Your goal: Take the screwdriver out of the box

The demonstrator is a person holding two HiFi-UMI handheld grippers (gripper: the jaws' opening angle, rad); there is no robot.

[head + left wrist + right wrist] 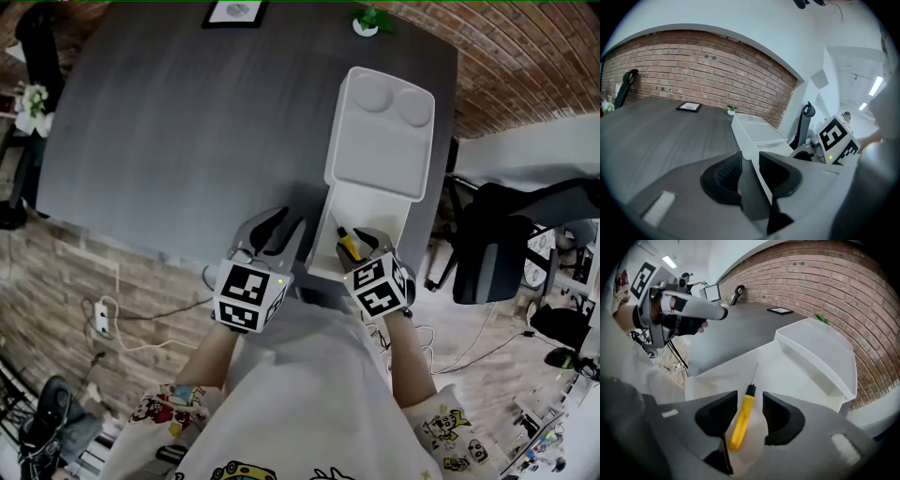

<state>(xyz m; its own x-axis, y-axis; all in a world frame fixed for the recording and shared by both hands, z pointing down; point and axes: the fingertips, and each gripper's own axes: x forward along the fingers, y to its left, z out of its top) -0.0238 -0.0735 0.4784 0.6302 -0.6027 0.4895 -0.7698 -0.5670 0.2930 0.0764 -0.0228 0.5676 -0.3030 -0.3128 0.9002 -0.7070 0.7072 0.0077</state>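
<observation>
A yellow-handled screwdriver [742, 420] with a black collar and thin shaft lies in the open white box [787, 376], near its front end [348, 246]. The box's lid [384, 131] is folded back on the table. My right gripper [749, 405] points steeply down into the box and is open. Its pads stand on either side of the handle without touching it [361, 242]. My left gripper [281, 230] hovers over the table just left of the box [757, 133]. It is open with nothing held [746, 166].
The box sits at the right edge of a dark grey table [187, 141]. A framed picture [234, 11] and a small potted plant [367, 21] stand at the far edge. A black office chair [497, 244] is to the right, and cables lie on the floor.
</observation>
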